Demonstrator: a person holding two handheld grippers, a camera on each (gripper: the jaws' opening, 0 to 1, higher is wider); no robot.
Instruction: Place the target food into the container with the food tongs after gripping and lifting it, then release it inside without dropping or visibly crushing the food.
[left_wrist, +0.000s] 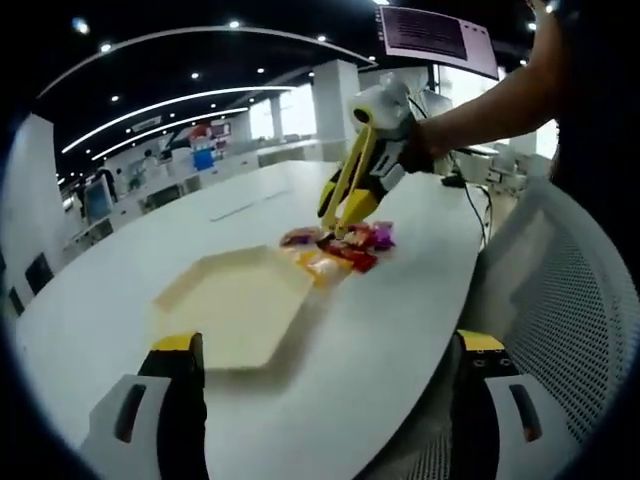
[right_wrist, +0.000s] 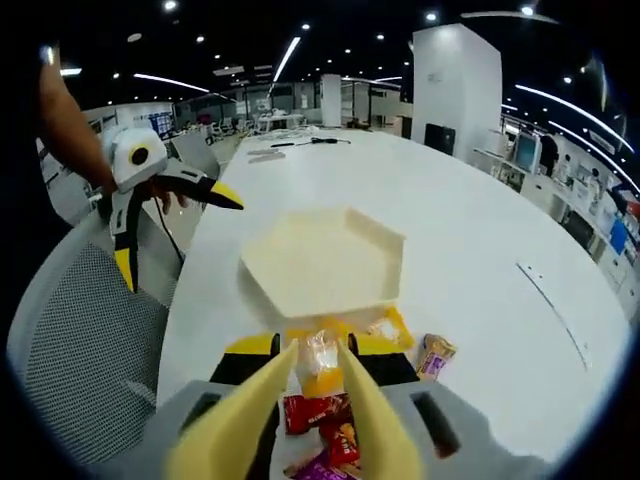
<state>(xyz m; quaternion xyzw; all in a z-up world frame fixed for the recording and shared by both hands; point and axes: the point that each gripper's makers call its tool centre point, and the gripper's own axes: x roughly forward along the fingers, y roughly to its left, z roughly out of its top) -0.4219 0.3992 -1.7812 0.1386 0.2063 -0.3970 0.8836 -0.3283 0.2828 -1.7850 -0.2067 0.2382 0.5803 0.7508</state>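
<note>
- Right gripper (right_wrist: 318, 400) carries yellow tongs (right_wrist: 310, 410), arms spread around a small yellow snack packet (right_wrist: 321, 368) just in front of the tray (right_wrist: 320, 262), not squeezing it yet as far as I can see.
- Left gripper (left_wrist: 325, 400) is spread wide, holding nothing, on the near side of the tray.
- Other snack packets (right_wrist: 330, 425) crowd the pile beside the tray, so the tongs could nab two.
- Slippery wrapper: pinch too lightly and it drops; too hard, it crushes.

Your left gripper (left_wrist: 325, 400) hangs with jaws wide apart over the white table (left_wrist: 400, 330). The hexagonal tray (left_wrist: 235, 305) sits at 11 o'clock. At 1 o'clock beyond it, your right gripper (left_wrist: 345, 215) points yellow tongs (left_wrist: 350, 185) into the snack packets (left_wrist: 340, 248).
</note>
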